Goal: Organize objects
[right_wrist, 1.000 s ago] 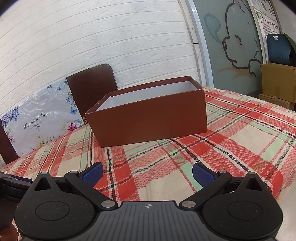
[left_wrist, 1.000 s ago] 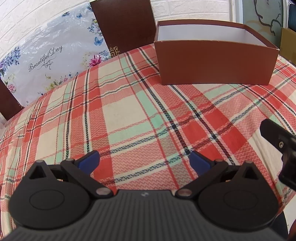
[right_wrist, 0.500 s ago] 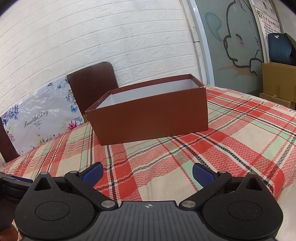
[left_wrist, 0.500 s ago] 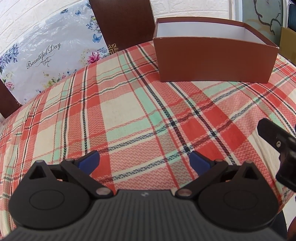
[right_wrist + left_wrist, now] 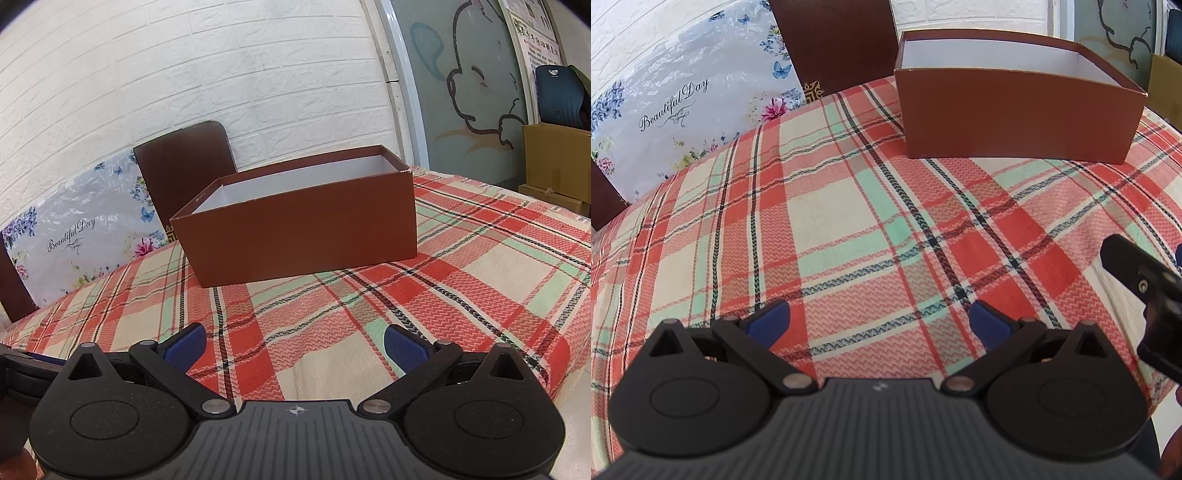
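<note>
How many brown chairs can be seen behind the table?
2: one chair behind the brown box's left end, another chair at the far left edge, mostly cut off. Others may be hidden.

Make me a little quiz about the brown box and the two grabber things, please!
1. True or false: the brown box has a lid on it.
2. What colour is the inside of the box? A) white B) green C) black
3. Fill in: the left gripper and the right gripper both have their fingers spread ____ above the plaid tablecloth.

Key: 1 false, the box is open at the top; 2 A; 3 apart, with nothing between them.
</note>
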The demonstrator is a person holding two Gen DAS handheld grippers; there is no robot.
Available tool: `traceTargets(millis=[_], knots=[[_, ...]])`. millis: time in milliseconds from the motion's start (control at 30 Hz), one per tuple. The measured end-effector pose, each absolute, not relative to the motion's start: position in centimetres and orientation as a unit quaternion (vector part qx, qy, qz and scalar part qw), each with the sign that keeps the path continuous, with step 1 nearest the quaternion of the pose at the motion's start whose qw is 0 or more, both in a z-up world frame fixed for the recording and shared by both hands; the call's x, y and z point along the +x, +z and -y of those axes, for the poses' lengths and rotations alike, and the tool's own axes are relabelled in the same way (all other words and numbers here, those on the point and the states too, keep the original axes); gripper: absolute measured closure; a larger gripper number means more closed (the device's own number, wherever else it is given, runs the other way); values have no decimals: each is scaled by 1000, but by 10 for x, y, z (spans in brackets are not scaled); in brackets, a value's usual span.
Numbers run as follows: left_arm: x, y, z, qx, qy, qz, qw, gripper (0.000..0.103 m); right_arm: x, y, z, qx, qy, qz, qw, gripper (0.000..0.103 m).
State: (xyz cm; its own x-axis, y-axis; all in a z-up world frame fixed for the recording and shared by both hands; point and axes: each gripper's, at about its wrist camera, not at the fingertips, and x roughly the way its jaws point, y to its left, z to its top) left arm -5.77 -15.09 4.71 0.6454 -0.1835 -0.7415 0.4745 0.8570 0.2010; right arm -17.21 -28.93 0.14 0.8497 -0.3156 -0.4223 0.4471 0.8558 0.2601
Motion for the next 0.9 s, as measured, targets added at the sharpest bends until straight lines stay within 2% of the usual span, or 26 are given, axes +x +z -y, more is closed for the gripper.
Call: traceTargets(millis=[900], knots=[[-56,44,149,181,-192,-395,880,0,-172,1,287,178,-203,-186,945,1]])
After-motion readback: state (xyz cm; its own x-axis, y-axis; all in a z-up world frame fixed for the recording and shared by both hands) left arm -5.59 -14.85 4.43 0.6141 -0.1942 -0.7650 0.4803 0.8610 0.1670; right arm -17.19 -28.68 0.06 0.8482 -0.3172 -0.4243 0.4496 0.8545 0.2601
